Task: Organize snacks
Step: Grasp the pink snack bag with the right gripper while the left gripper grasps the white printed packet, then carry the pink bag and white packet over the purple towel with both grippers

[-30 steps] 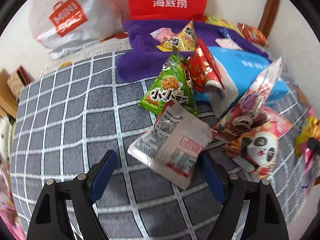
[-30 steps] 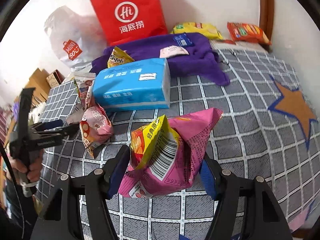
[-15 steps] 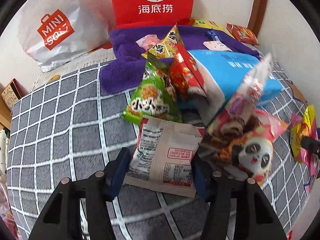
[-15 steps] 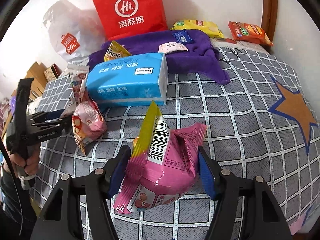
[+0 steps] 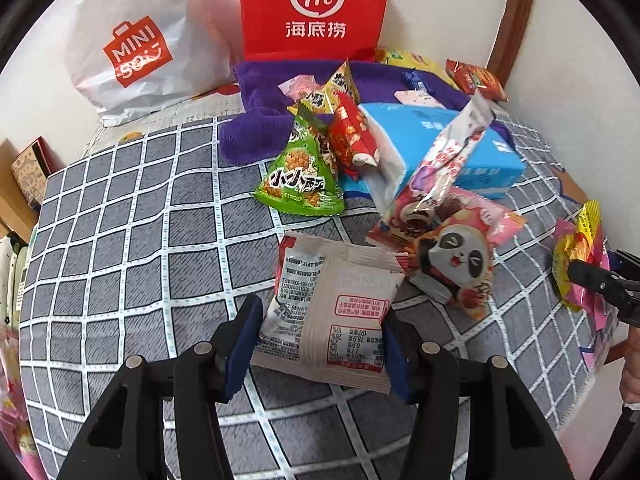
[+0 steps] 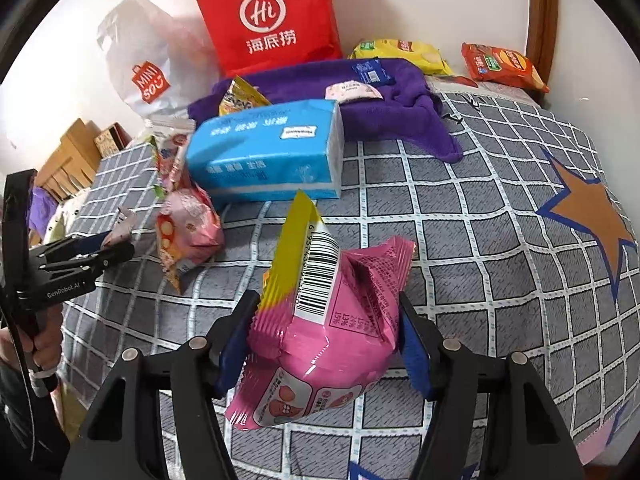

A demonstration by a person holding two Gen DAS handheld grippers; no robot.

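Note:
My left gripper (image 5: 318,344) is shut on a white snack packet (image 5: 328,312) with red print, low over the checked cloth. My right gripper (image 6: 326,344) is shut on a pink and yellow snack bag (image 6: 324,328), held above the cloth; this bag also shows at the right edge of the left wrist view (image 5: 580,256). Ahead of the left gripper lie a panda snack bag (image 5: 452,252), a green triangular packet (image 5: 300,176) and a red packet (image 5: 354,136), beside a blue tissue pack (image 5: 440,140). The left gripper shows at the left of the right wrist view (image 6: 92,250).
A purple towel (image 6: 384,108) with small packets lies at the back. A red Hi bag (image 6: 268,16) and a white Miniso bag (image 6: 148,64) lean on the wall. Yellow (image 6: 400,54) and orange chip bags (image 6: 500,64) lie at the back right corner.
My left gripper has moved forward and shut on the white packet. My right gripper has kept hold of the pink bag, which has tipped more upright.

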